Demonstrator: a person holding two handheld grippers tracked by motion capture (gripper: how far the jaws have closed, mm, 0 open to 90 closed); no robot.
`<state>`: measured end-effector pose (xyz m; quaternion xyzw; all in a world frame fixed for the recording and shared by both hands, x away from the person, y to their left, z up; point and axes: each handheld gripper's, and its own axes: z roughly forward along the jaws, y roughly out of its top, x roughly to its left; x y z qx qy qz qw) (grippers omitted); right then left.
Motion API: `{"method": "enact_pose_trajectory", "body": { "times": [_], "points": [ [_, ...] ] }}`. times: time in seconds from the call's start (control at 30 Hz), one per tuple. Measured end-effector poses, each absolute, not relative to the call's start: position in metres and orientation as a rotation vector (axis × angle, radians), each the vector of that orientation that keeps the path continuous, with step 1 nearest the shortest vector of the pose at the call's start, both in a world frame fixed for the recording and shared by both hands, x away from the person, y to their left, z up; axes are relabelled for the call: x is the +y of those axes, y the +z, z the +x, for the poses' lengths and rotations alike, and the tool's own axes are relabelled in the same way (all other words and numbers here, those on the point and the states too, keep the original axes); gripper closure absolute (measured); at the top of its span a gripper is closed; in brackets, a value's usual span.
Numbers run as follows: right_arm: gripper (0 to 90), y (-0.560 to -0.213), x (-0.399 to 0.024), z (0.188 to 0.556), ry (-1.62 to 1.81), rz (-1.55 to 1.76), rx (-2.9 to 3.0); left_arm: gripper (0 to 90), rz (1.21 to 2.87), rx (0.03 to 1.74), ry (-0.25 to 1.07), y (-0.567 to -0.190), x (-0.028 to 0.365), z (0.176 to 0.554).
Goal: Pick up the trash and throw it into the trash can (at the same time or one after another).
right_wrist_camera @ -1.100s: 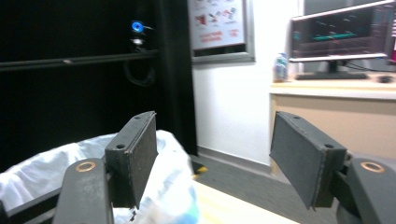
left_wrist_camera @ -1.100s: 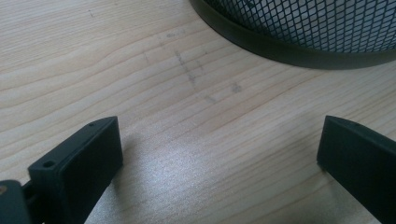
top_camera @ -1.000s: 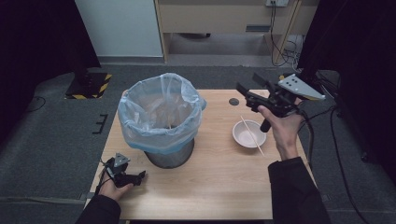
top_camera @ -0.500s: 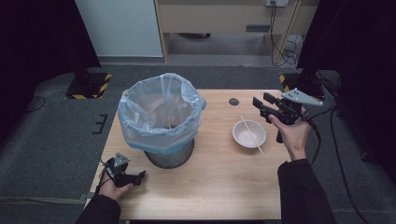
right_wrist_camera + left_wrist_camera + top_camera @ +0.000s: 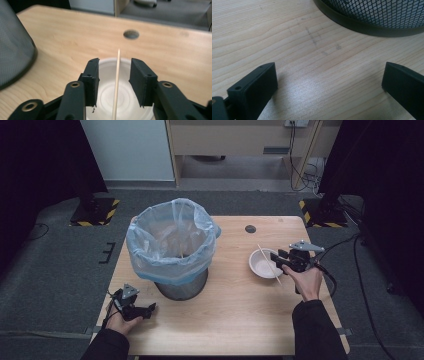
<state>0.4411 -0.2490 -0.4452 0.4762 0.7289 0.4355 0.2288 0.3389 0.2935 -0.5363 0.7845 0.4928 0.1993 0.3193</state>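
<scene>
The right gripper point(image 5: 113, 82) hovers over the white bowl point(image 5: 265, 262), jaws apart around the untouched wooden stick point(image 5: 116, 82). At seven o'clock from the bin point(image 5: 172, 252), the left gripper point(image 5: 134, 306) rests wide open on the table point(image 5: 240, 320).

pale matt wood-grain table point(image 5: 240, 320), black metal mesh bin point(image 5: 382, 12), thin translucent plastic liner point(image 5: 170, 240)
</scene>
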Motion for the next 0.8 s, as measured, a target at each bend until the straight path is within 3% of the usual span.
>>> {"method": "enact_pose_trajectory", "body": {
  "times": [0.17, 0.53, 0.8],
  "points": [
    [70.5, -0.465, -0.248, 0.445, 1.096, 1.348, 2.104, 0.0, 2.063, 1.296, 0.524, -0.536, 0.293, 0.339],
    [74.1, -0.483, -0.246, 0.447, 0.994, 1.424, 2.205, 0.0, 2.063, 1.296, 0.524, -0.536, 0.293, 0.339],
    [85.5, -0.489, -0.246, 0.449, 0.975, 1.472, 2.220, 0.0, 2.063, 1.296, 0.524, -0.536, 0.293, 0.339]
  ]
}}
